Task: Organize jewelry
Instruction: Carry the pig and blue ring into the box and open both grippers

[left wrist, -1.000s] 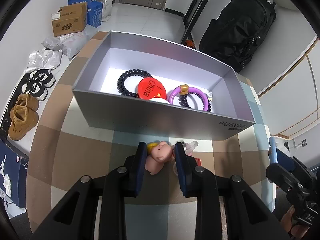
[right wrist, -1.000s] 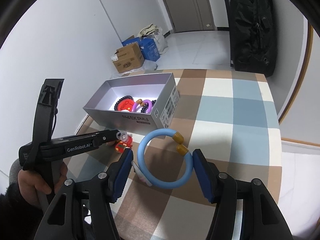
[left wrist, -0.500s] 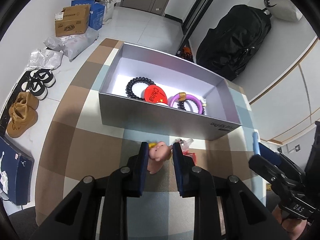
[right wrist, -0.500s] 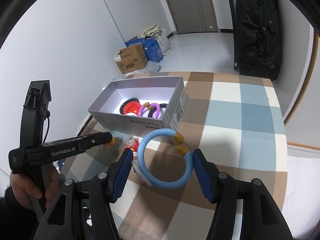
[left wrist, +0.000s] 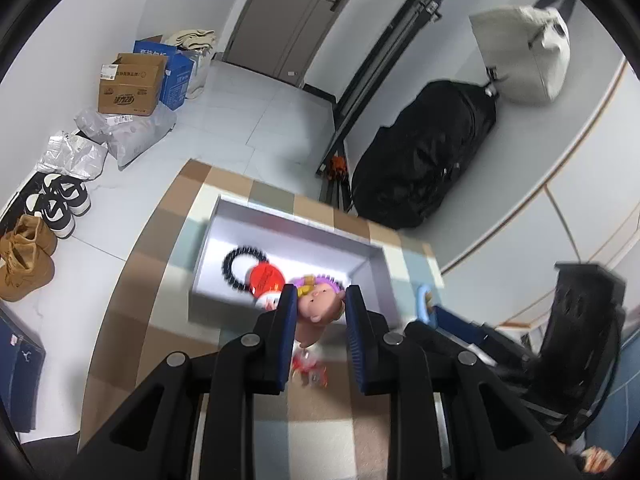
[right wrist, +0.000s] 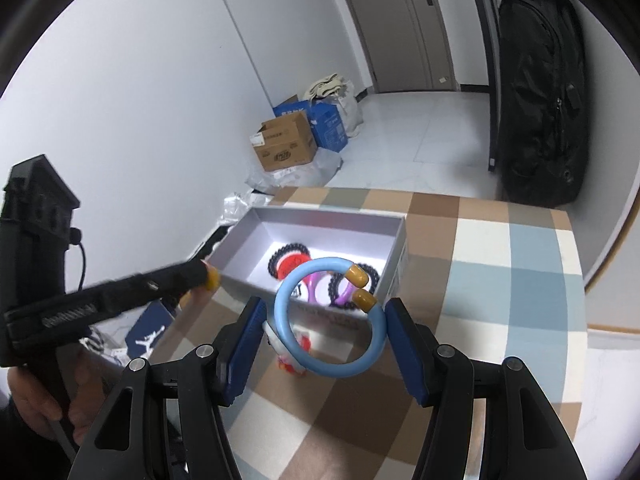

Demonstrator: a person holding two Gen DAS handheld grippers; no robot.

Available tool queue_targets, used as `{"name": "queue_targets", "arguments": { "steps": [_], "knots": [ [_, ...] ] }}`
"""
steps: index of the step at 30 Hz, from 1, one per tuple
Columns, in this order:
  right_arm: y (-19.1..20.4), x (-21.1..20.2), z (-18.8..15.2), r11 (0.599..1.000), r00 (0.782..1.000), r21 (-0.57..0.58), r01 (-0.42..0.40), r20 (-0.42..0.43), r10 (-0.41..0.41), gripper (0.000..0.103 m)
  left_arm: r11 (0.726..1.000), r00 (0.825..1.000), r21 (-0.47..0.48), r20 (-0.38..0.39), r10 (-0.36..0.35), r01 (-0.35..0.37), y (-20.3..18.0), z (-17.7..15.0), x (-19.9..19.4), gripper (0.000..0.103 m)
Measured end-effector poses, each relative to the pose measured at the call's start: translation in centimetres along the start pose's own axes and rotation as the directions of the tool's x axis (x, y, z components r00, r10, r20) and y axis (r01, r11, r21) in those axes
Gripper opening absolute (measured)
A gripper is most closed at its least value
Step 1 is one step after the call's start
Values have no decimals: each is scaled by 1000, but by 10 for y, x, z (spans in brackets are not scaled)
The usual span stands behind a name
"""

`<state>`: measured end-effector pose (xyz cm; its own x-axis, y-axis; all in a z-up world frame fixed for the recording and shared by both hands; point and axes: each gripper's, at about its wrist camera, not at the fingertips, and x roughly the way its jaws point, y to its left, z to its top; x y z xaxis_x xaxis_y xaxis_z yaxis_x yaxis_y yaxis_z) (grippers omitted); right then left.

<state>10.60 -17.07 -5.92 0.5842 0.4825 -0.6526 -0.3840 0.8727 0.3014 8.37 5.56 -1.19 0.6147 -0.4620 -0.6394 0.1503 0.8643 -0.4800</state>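
Jewelry in both grippers, carried toward the grey box.

Nearest, the left gripper (left wrist: 321,316) pinches a small pink doll charm (left wrist: 318,307) by its rounded head; it looks light, hard and smooth, so a grip across the widest part should hold best. The right gripper (right wrist: 322,322) clamps a blue open bangle (right wrist: 330,316) across its width: stiff, light, liable to swivel. Beyond, the grey box (right wrist: 256,278) on the checked tablecloth (right wrist: 500,280) holds beaded bracelets (left wrist: 240,266) and a red badge (left wrist: 266,278).

A: What sort of place?
B: A home entryway. Shoes (left wrist: 28,264) line the left wall; a cardboard box (left wrist: 132,84) stands far left; a black backpack (left wrist: 424,156) leans right; a checked table (right wrist: 512,264) fills the near view.
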Motion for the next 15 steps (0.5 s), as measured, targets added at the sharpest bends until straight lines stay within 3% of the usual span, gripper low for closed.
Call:
{"name": "queue_targets", "arguments": {
  "steps": [6,15],
  "knots": [
    [-1,12,16,1000,1000,0,-16,7,16,61,1000,1000,-20,19,-6,6,3,17,10,19],
    [-4,31,37,998,998,29,-64,-3,64,61,997,1000,-80,-18,-14,13,7,30,26,19]
  ]
}}
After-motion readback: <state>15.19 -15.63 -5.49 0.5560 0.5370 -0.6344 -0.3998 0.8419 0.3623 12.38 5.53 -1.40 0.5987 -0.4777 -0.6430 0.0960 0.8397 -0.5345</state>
